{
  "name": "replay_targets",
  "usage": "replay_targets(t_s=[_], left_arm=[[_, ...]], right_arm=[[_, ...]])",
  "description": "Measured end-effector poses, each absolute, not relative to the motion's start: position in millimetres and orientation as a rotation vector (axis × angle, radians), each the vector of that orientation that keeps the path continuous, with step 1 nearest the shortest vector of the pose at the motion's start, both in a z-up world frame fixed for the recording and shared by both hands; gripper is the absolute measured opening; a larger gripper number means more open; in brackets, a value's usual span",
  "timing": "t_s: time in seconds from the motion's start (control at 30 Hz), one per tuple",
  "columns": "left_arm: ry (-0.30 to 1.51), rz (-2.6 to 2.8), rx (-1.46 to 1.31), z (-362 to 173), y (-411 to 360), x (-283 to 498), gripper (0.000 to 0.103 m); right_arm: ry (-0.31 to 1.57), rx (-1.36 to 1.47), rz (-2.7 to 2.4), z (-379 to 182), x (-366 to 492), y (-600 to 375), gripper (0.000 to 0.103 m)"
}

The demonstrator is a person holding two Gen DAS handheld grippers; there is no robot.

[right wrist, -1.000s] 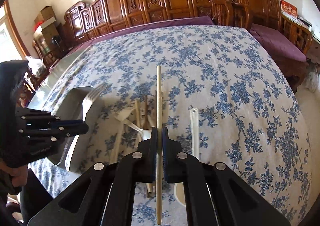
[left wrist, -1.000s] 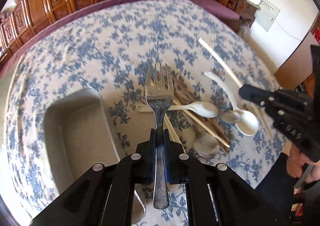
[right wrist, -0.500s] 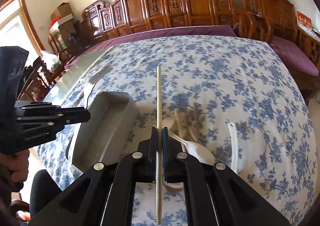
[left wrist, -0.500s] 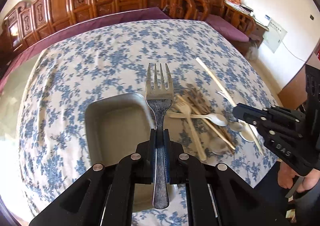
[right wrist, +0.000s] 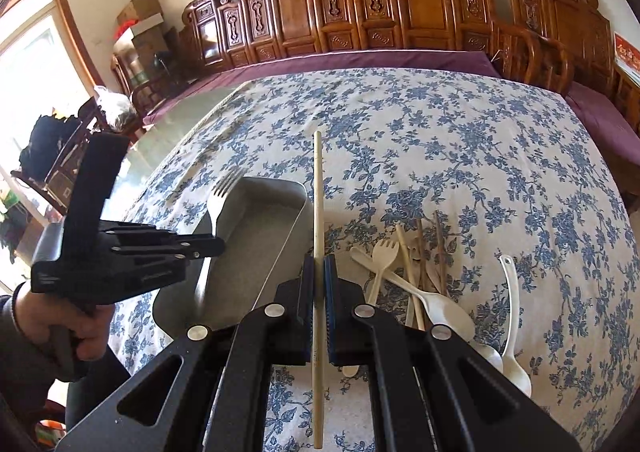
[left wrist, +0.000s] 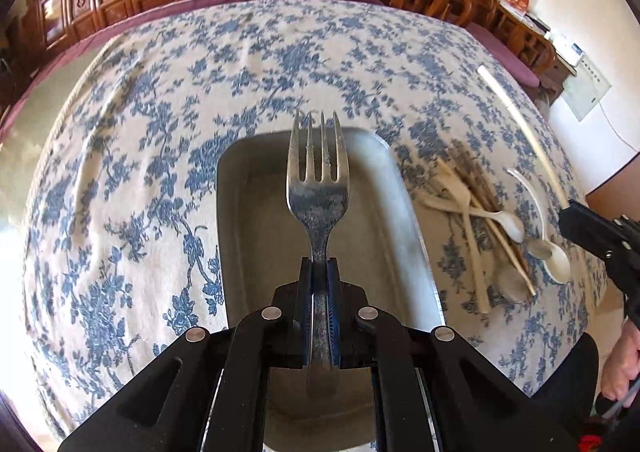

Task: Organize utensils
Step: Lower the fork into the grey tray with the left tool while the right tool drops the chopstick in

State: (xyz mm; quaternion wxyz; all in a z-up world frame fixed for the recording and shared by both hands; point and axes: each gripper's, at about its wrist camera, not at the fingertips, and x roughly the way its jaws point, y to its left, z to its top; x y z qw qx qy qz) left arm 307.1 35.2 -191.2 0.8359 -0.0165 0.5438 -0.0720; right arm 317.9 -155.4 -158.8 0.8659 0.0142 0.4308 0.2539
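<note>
My left gripper (left wrist: 319, 272) is shut on a metal fork (left wrist: 318, 188), tines pointing away, held over the grey rectangular tray (left wrist: 236, 220). In the right wrist view the left gripper (right wrist: 218, 246) and its fork (right wrist: 222, 192) hang over the tray's left side (right wrist: 256, 236). My right gripper (right wrist: 319, 268) is shut on a pale wooden chopstick (right wrist: 318, 192), just right of the tray. That chopstick (left wrist: 520, 124) and the right gripper (left wrist: 568, 216) show at the right in the left wrist view. A pile of spoons, forks and chopsticks (right wrist: 416, 272) lies right of the tray.
The table carries a blue floral cloth (right wrist: 440, 140). The utensil pile also shows in the left wrist view (left wrist: 480, 220), with a white ladle-like spoon (right wrist: 512, 316) at its right edge. Carved wooden chairs (right wrist: 400, 0) line the far side.
My left gripper has carried the fork leftward from over the utensil pile to over the tray. My right gripper has lifted the chopstick and moved it toward the tray's right edge.
</note>
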Motion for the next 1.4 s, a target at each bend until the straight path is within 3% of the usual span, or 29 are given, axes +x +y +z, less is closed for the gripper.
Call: replay_targets(t_s=[0.87, 1.4], left_arm=[[1.010, -0.114, -0.061, -126.5, 87.9, 265.5, 0.007], [0.978, -0.085, -0.077, -108.4, 111.3, 249.4, 0.008]], right_arm=[[0.974, 0.074, 0.620, -176.0, 324.0, -73.0, 0.006], [1.070, 0.126, 0.560, -221.6, 340.3, -41.3, 0.007]])
